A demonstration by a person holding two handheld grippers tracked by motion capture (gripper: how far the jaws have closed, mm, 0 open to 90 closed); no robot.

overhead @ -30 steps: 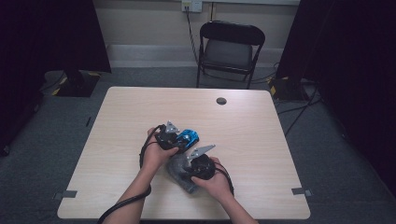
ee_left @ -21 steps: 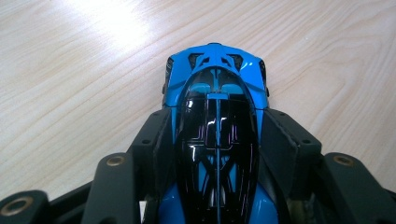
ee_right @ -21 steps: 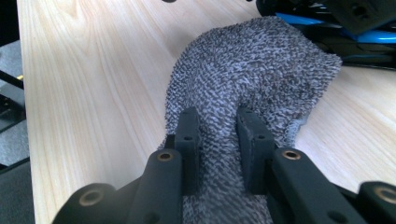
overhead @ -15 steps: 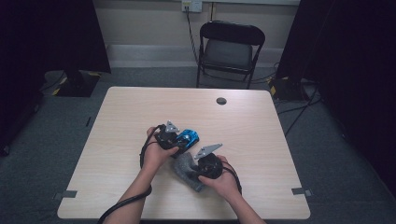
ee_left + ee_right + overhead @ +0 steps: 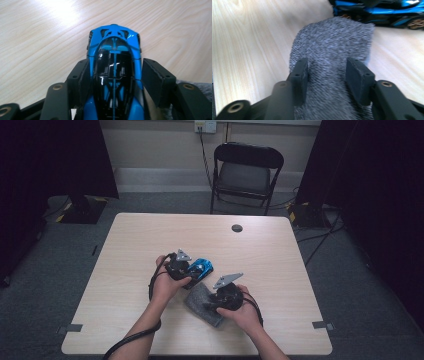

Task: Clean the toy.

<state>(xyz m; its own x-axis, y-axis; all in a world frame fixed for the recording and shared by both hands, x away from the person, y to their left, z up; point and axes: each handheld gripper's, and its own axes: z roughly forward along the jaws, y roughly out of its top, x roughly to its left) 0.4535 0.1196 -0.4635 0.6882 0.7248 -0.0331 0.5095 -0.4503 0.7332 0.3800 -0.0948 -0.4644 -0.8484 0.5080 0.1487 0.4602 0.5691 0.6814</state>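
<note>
Rightward since before sits the right gripper (image 5: 207, 306), jaws just opening astride the grey cloth (image 5: 332, 57); left gripper (image 5: 113, 75) clasps the blue toy car (image 5: 113, 50)

Glossy blue-and-black toy sports car (image 5: 113, 75), gold wheels; speckled grey fuzzy cloth (image 5: 332, 57); pale wood-grain tabletop (image 5: 150, 240); matte black gripper jaws; black folding chair (image 5: 246, 170).

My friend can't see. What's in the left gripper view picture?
A shiny blue and black toy car sits between the left gripper's two black jaws on a pale wooden table. A bit of grey cloth peeks in at the right edge.
</note>
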